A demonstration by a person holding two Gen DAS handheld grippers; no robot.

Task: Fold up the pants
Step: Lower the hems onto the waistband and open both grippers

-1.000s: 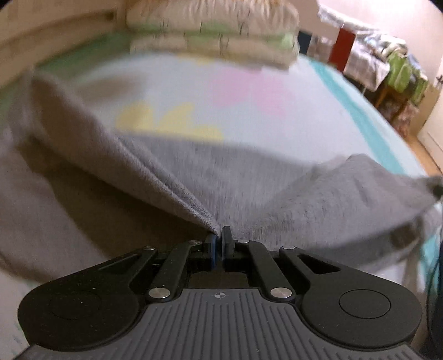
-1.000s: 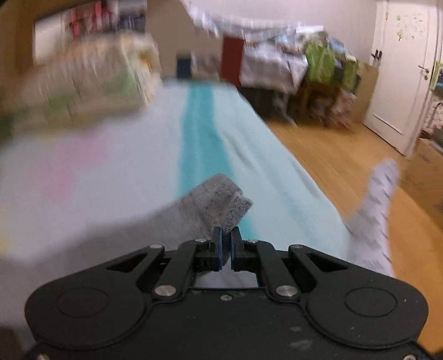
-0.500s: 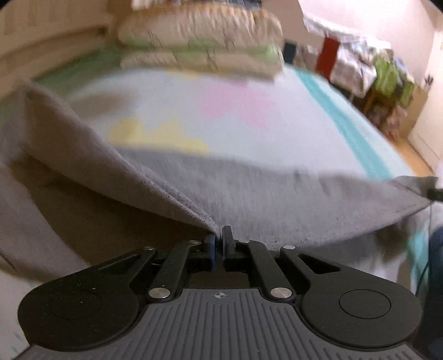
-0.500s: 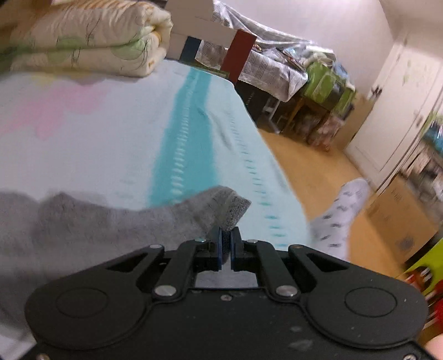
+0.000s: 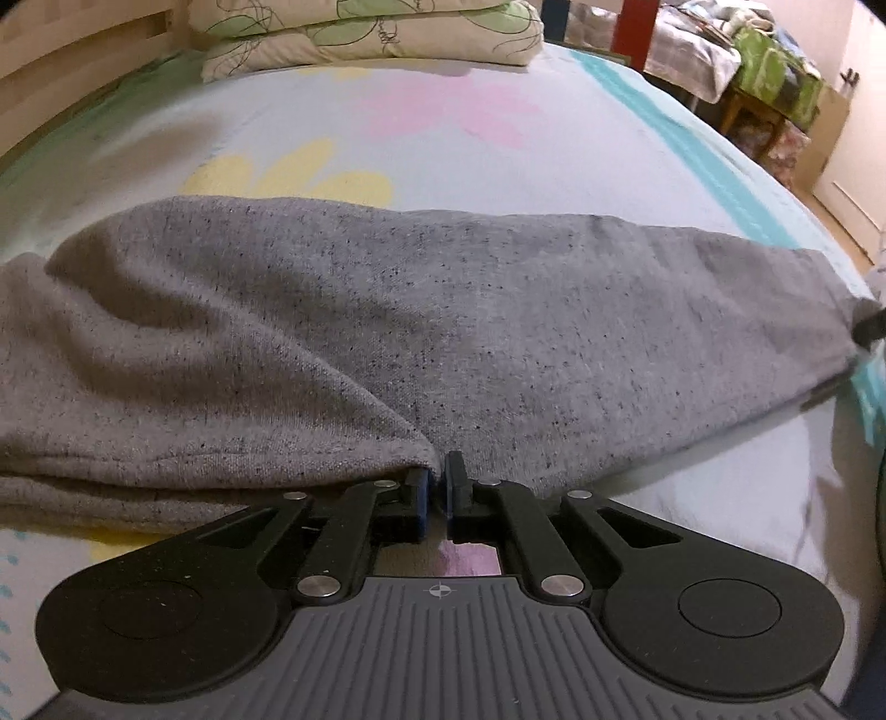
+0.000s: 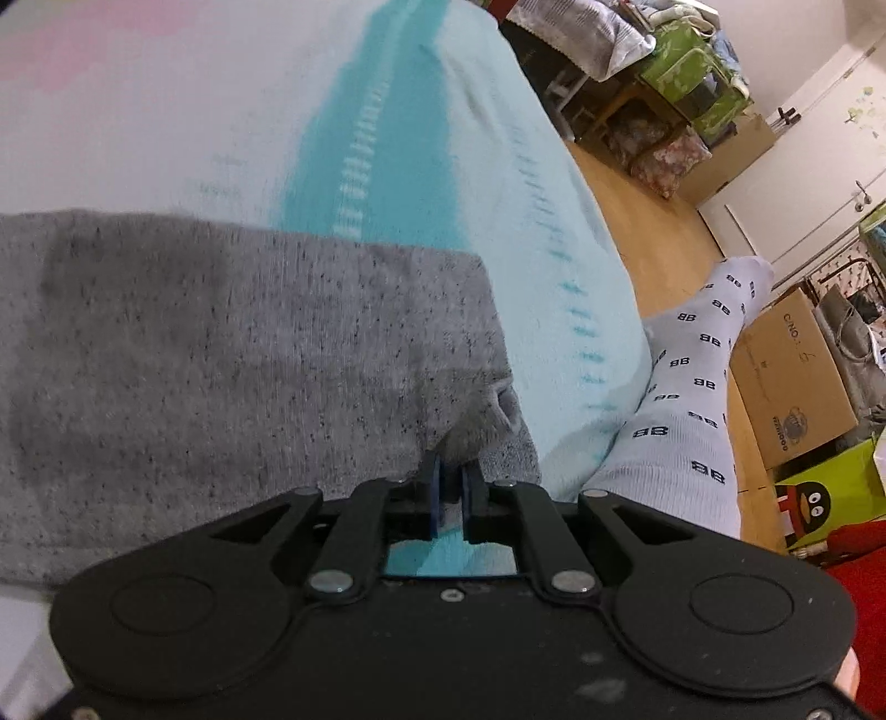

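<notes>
Grey speckled pants (image 5: 498,310) lie folded lengthwise across the bed sheet (image 5: 443,138), reaching from the left edge to the right. My left gripper (image 5: 437,471) is low at the near edge, shut on a pinch of the fabric's fold. In the right wrist view the cuff end of the pants (image 6: 221,343) rests on the sheet (image 6: 221,111) near the teal stripe. My right gripper (image 6: 451,471) is at the cuff corner. Its jaws are opening, with the cuff fabric still between the fingertips.
A folded quilt (image 5: 360,27) lies at the head of the bed. The bed's right edge drops to a wooden floor, where a person's leg in a patterned white sock (image 6: 686,376) stands close by. A cardboard box (image 6: 792,376) and cluttered furniture lie beyond.
Both grippers have sunk toward the bed. The pants, held up and sagging before, now lie flat on the sheet. The right gripper's jaws show a slightly wider gap.
</notes>
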